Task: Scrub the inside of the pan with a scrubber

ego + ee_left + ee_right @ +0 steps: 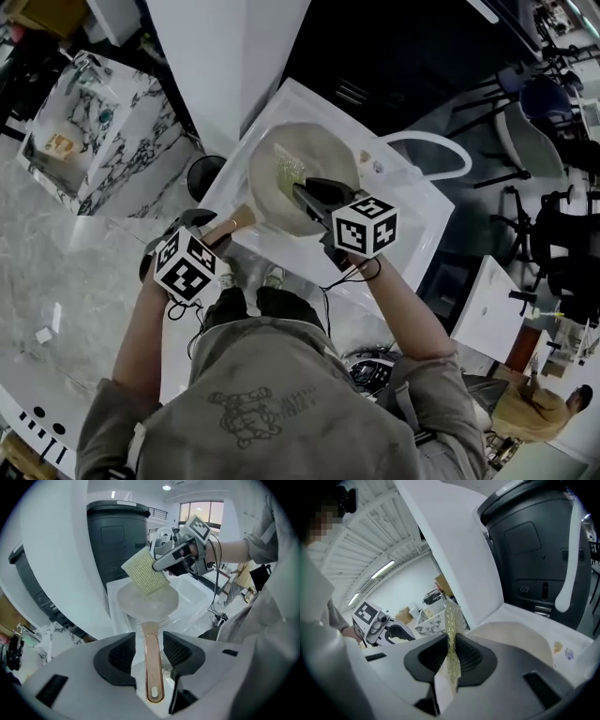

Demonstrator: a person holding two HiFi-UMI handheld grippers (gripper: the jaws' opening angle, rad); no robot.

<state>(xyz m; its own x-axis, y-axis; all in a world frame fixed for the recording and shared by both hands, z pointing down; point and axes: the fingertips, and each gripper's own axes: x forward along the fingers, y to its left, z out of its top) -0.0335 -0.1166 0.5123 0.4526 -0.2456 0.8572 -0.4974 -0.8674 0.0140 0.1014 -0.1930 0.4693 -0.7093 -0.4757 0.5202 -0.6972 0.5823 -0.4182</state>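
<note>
A cream pan (302, 178) lies tilted in a white sink basin (412, 202), with its copper-toned handle (236, 221) pointing toward me. My left gripper (204, 227) is at the handle's end. In the left gripper view the handle (153, 667) runs between the jaws of the left gripper (149, 644), with a gap on each side, so they are open. My right gripper (305, 192) is shut on a yellow-green mesh scrubber (289, 167) and holds it over the pan's inside. The scrubber (451, 634) stands edge-on between the right gripper's pads.
A dark bin (117, 536) stands behind the basin beside a white panel (225, 56). A marble-patterned block (94, 122) sits at the left and a white loop (441, 150) at the basin's far right. Office chairs (553, 141) and a small white table (492, 309) are at the right.
</note>
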